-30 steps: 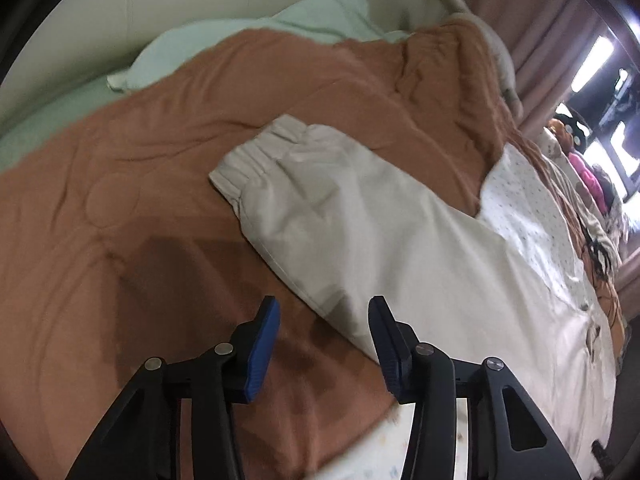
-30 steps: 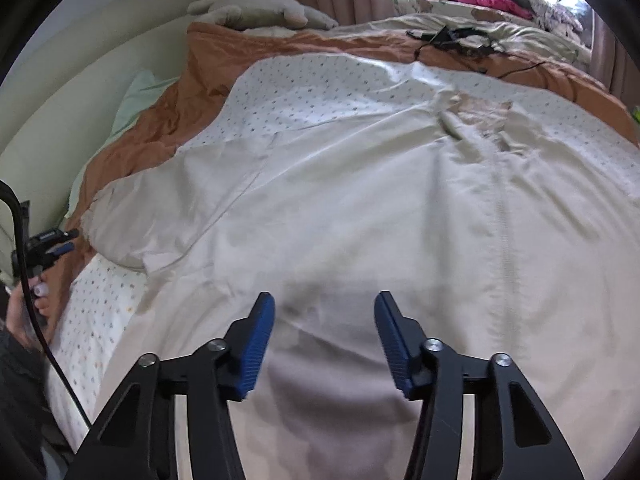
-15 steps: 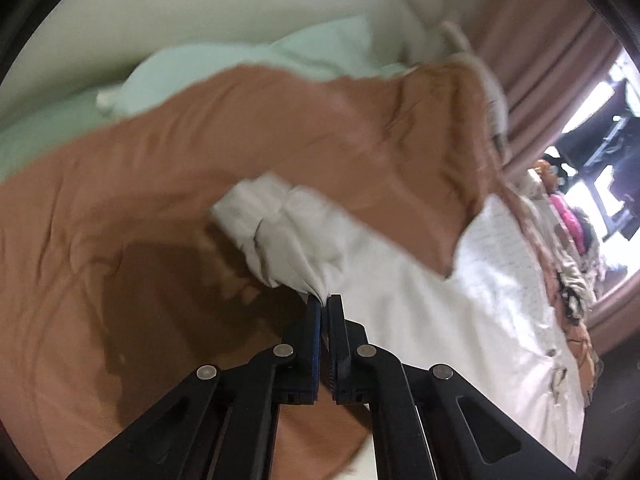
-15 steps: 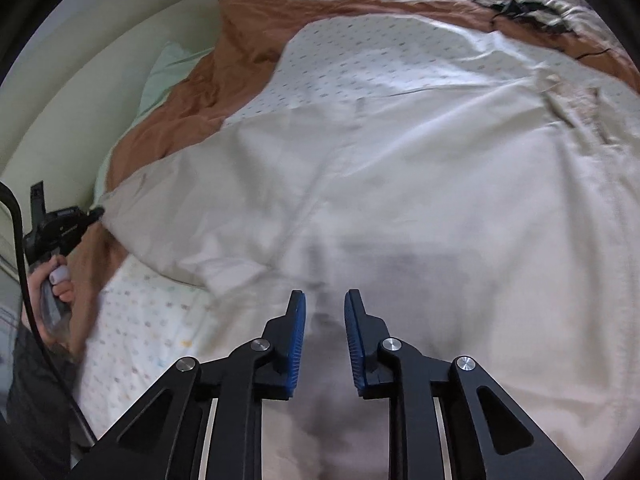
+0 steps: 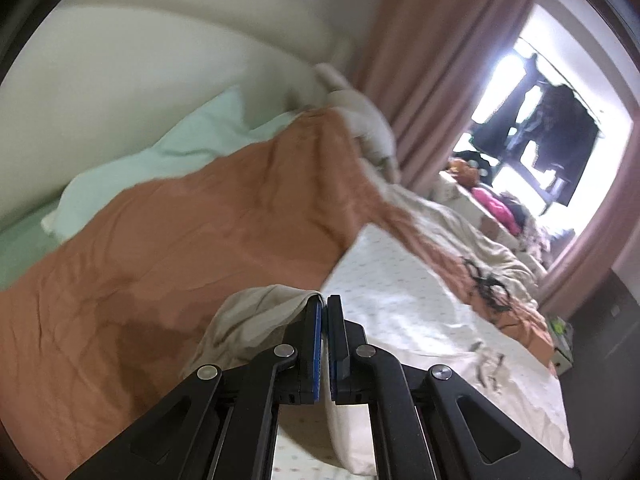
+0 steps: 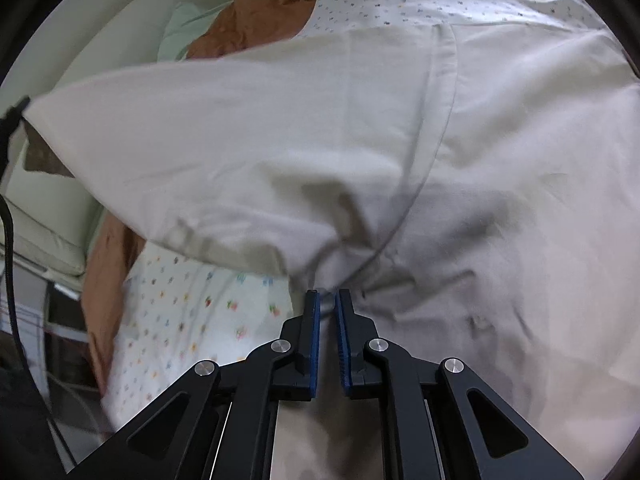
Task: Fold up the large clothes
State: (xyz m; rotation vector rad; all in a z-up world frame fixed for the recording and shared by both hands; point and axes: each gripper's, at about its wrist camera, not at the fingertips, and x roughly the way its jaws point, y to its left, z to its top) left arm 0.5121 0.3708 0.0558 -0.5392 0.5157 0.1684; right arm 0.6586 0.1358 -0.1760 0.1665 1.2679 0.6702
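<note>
A large beige garment [image 6: 480, 160] lies spread over the bed. My right gripper [image 6: 328, 296] points down at its near edge by the armpit seam. Its jaws are closing, and a pinch of the cloth sits gathered between the tips. The sleeve [image 6: 200, 132] stretches up and away to the left, where a dark tip of the other gripper [image 6: 16, 112] holds its end. In the left wrist view, my left gripper [image 5: 325, 300] is shut on the sleeve's cuff [image 5: 248, 320]. It is raised above the bed, and the cloth droops left of the jaws.
An orange-brown quilt [image 5: 180, 240] covers the bed's head end, with a mint pillow [image 5: 160, 152] and a pale plush toy [image 5: 360, 120] behind it. A dotted sheet [image 5: 400, 292] lies under the garment. Pink curtains [image 5: 440, 60] frame a bright window. A black cable [image 6: 8, 240] hangs at the left.
My left gripper shut on the sleeve cuff and lifted it off the quilt. My right gripper moved left and down over the garment to its near edge, its jaws narrowing.
</note>
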